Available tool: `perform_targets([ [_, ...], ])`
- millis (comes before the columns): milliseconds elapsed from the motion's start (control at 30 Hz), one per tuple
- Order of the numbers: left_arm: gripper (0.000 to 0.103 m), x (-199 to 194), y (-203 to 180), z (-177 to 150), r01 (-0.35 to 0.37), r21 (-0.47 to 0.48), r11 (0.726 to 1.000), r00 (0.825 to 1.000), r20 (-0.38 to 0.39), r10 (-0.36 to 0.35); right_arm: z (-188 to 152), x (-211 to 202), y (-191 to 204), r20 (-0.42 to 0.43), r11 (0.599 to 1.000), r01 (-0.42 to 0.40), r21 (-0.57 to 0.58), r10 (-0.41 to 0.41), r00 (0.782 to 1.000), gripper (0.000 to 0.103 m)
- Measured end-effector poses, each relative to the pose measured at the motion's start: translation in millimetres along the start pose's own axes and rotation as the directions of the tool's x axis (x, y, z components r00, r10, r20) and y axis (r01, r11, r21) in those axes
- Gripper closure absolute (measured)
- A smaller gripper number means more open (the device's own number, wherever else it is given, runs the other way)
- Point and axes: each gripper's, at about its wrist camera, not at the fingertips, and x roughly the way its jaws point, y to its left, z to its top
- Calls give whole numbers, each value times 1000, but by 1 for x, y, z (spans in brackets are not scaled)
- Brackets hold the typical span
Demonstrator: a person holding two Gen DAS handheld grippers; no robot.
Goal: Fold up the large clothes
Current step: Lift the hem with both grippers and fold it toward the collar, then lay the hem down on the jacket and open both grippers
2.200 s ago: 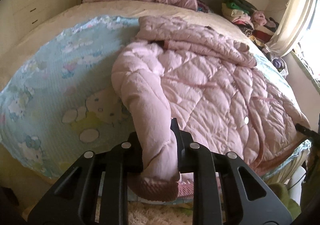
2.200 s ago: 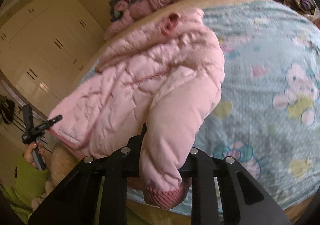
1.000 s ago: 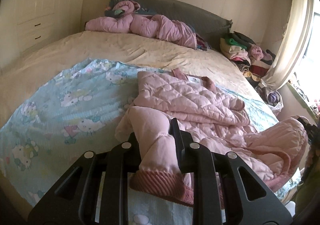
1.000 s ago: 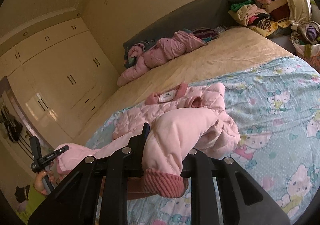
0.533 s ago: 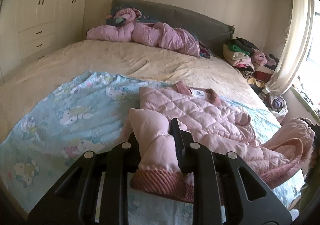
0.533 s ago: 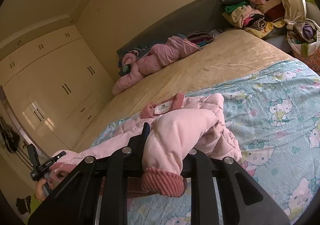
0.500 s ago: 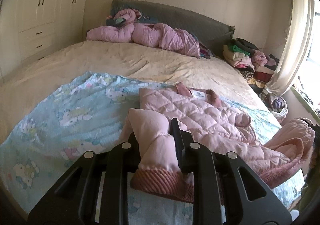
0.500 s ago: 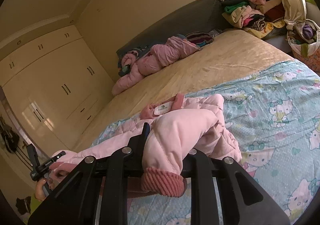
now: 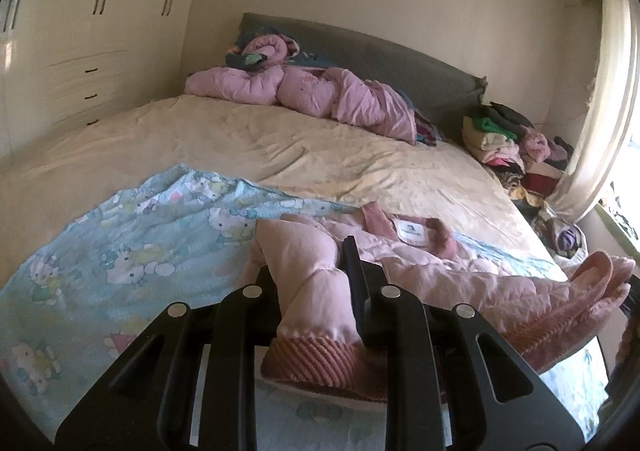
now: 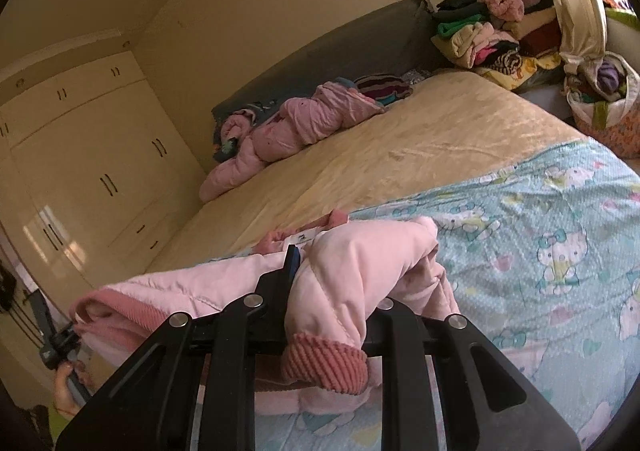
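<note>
A pink quilted jacket (image 9: 460, 271) lies on the blue cartoon-print blanket (image 9: 132, 243), its collar with a white label (image 9: 412, 229) at the far end. My left gripper (image 9: 312, 275) is shut on one sleeve (image 9: 312, 291) just above its ribbed cuff (image 9: 320, 365). In the right wrist view my right gripper (image 10: 332, 271) is shut on the other sleeve (image 10: 344, 283), whose ribbed cuff (image 10: 324, 363) hangs toward the camera. Both sleeves are held up over the jacket's body. The other gripper shows at each view's edge, its fingers hidden by cloth.
A second pink padded garment (image 9: 312, 95) lies by the grey headboard (image 9: 400, 63). Folded clothes (image 9: 500, 135) are piled beside the bed near a curtain (image 9: 600, 111). Cream wardrobes (image 10: 80, 171) line one wall. A bag of clothes (image 10: 604, 99) stands by the bed.
Both grippers have carried the sleeves forward toward the collar. The jacket has folded further over itself and looks flatter and lower in both views.
</note>
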Motion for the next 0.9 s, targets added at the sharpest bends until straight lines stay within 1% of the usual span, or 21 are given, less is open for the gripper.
perform_targets([
  [100,88,11,-3,3,-20,4,1000,1000,7,20,3,13,0,5,1000,27,-15,-27,1000,84],
  [200,88,25,-7,6,-47,11,999,999,-7,47,6,27,-3,4,999,45,-7,-45,999,84],
  [433,88,50,-11,9,-77,25,997,997,-8,77,10,53,-11,0,997,78,3,-78,997,84],
  [700,87,83,-4,2,-89,32,996,995,-33,90,10,81,-15,-22,992,127,-16,-127,992,84],
  [800,87,92,-4,-1,-75,48,996,997,-23,76,9,93,-17,-33,989,146,-22,-147,989,83],
  [900,86,101,-2,-2,-68,45,997,997,-34,69,10,104,-24,-49,990,142,6,-141,989,82],
])
